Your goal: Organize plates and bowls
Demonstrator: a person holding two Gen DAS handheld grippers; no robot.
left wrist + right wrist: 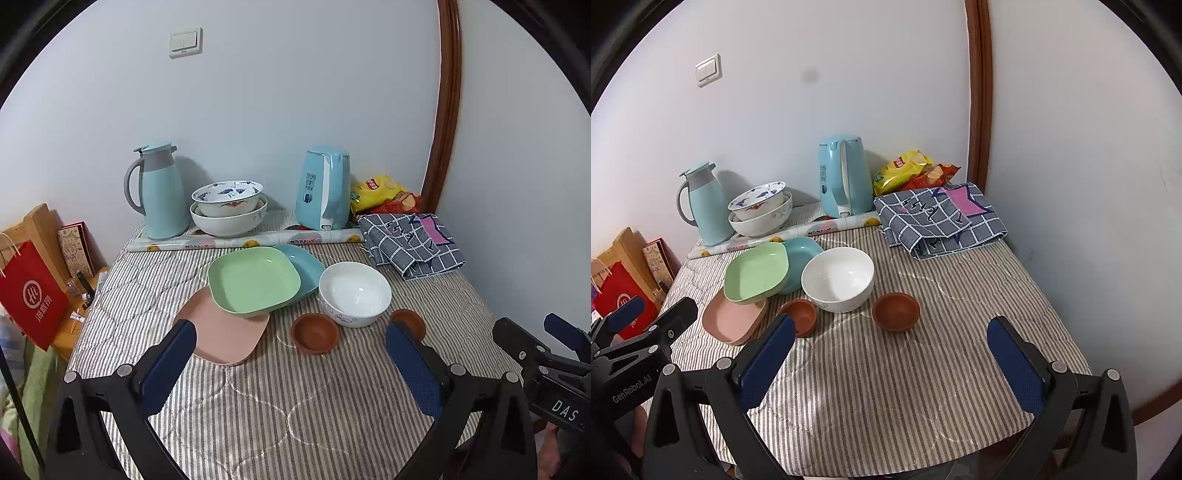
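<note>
Opening stage, nothing grasped: left gripper (pixel 291 363) and right gripper (pixel 892 358), jaws spread wide, hover short of green plate (pixel 255 281), white bowl (pixel 837 278); first pick-up pending.

Light: soft, even indoor | Shadows: faint, cast on the wall (pixel 258 110) behind the thermos (pixel 162 192) and kettle (pixel 325 188) | Glare: small highlights inside the white bowl (pixel 837 278) | Distortion: strong fisheye, door frame (pixel 445 110) bowed, corners black | Focus: sharp throughout
</note>
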